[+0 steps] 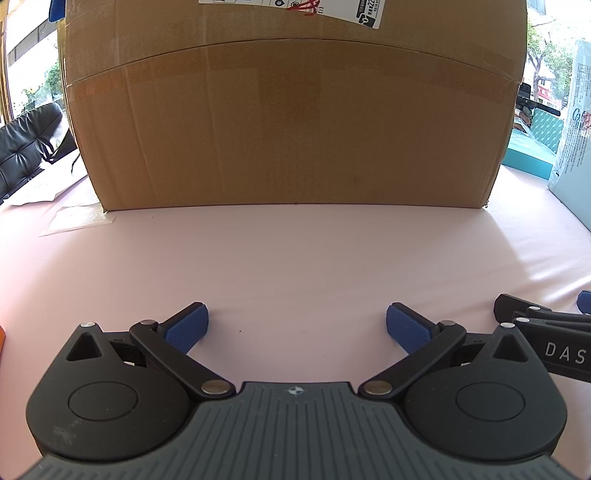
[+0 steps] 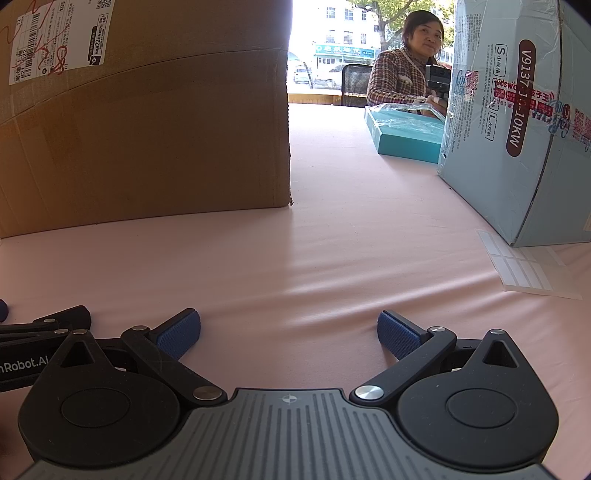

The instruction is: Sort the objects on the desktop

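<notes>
Left gripper: fingers spread wide, nothing between the blue pads, low over pink cloth. Carton: straight ahead of the gripper, label at its top. Right of carton: teal box, pale blue box. Right gripper: beside the left gripper, at the right edge.

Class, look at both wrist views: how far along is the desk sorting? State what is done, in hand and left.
Done: nothing visibly sorted. In hand: nothing; the left gripper and right gripper are both open and empty over the pink tablecloth. Left: the cardboard box, pale blue box, teal box and label sheet all sit untouched.
</notes>
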Demonstrator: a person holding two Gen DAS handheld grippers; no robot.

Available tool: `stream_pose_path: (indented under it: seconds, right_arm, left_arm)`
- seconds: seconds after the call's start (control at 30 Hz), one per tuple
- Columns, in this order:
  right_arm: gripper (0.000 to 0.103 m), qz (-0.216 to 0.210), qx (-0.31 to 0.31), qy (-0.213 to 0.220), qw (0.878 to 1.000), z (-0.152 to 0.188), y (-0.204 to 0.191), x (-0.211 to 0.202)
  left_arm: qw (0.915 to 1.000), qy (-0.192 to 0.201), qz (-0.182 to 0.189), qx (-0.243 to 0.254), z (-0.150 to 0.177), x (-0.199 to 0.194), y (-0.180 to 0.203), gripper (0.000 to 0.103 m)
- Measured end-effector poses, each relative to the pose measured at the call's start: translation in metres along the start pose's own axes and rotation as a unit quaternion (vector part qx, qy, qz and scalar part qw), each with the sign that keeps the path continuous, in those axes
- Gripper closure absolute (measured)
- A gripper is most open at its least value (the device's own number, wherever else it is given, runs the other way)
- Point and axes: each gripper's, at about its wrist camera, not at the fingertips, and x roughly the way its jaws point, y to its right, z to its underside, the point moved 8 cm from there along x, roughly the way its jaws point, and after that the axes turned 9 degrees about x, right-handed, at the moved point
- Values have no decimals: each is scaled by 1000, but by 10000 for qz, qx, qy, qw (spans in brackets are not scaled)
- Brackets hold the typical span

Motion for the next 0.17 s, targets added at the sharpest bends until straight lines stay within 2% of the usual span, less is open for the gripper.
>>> stream_pose_path:
  seconds: [0.17]
  right_arm:
    - [0, -1, 0, 0, 10000, 2, -1, -2]
  left_arm:
    - [10000, -1, -1, -2, 1, 2, 7, 0]
